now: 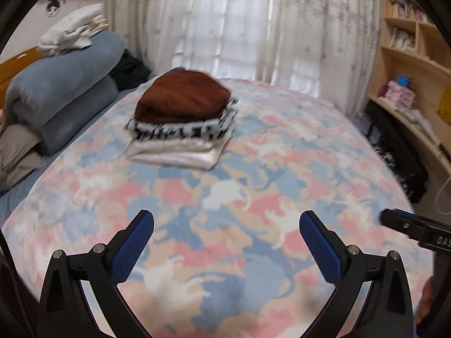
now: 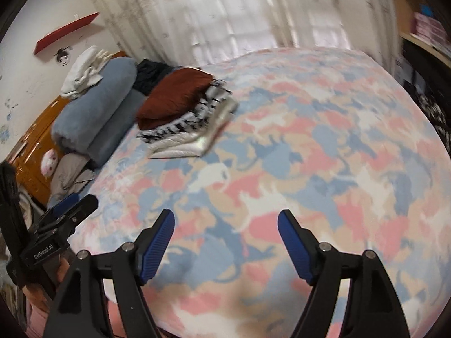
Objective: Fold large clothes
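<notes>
Item: stack of folded clothes (image 1: 180, 124), rust-brown garment (image 1: 181, 97) on top, black-and-white and cream layers beneath; sits on the far left part of the bed (image 1: 282, 155), near the blue bolsters (image 1: 62, 98). Soft, limp, light, probably prone to slipping; best taken at edges or corners. Left gripper (image 1: 227, 221) and right gripper (image 2: 226, 219): both pitched downward over the bedspread, jaws spread, nothing between them, well apart from the stack

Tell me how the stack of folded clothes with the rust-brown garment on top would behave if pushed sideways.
The stack of folded clothes looks soft, so it would probably deform. Its layers sit slightly offset, so the rust-brown garment might slide off. The patterned bedspread seems plush, likely adding drag.
</notes>
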{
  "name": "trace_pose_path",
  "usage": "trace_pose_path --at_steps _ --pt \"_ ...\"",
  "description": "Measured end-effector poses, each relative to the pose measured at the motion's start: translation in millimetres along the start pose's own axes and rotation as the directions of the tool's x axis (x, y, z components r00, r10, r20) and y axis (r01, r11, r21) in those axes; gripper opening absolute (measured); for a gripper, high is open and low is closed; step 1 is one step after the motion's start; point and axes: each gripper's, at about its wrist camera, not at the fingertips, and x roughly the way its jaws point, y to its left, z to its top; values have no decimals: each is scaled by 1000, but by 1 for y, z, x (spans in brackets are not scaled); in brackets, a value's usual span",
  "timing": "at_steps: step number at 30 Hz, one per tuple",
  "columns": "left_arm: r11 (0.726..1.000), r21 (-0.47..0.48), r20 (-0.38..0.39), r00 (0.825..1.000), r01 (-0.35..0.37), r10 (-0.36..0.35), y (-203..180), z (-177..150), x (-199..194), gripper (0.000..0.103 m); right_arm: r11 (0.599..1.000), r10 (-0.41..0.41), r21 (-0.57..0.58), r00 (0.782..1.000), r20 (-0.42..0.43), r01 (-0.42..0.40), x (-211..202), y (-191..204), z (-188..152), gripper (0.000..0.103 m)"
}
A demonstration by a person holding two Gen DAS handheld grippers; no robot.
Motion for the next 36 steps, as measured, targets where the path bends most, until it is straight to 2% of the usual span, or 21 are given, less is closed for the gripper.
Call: trace_pose_path --at_steps 1,4,8,11,14,25,36 --pt "1000 -4 -22 999 -23 23 -4 -11 6 102 1000 -20 9 1000 4 20 2 -5 -8 76" --pt "1000 -9 -78 997 -13 12 -11 -30 16 102 998 -59 33 998 3 59 8 -16 -34 76" --pt "999 14 -108 993 -38 39 -22 -49 16 102 993 -77 93 997 -4 78 10 -24 -58 76" --pt "999 22 -133 991 -25 28 -32 -60 9 102 986 -57 154 998 -16 59 8 -28 -74 77" --pt "1000 28 -158 987 -5 10 -41 -65 4 102 988 -52 145 998 -22 55 4 -23 -82 77" --pt "999 33 -144 989 27 -22 -65 -70 -19 102 994 -91 64 993 75 87 -32 -9 -89 77" --pt "999 30 -138 990 22 -18 -63 -70 -20 102 994 -102 51 991 89 97 -33 -8 -98 77"
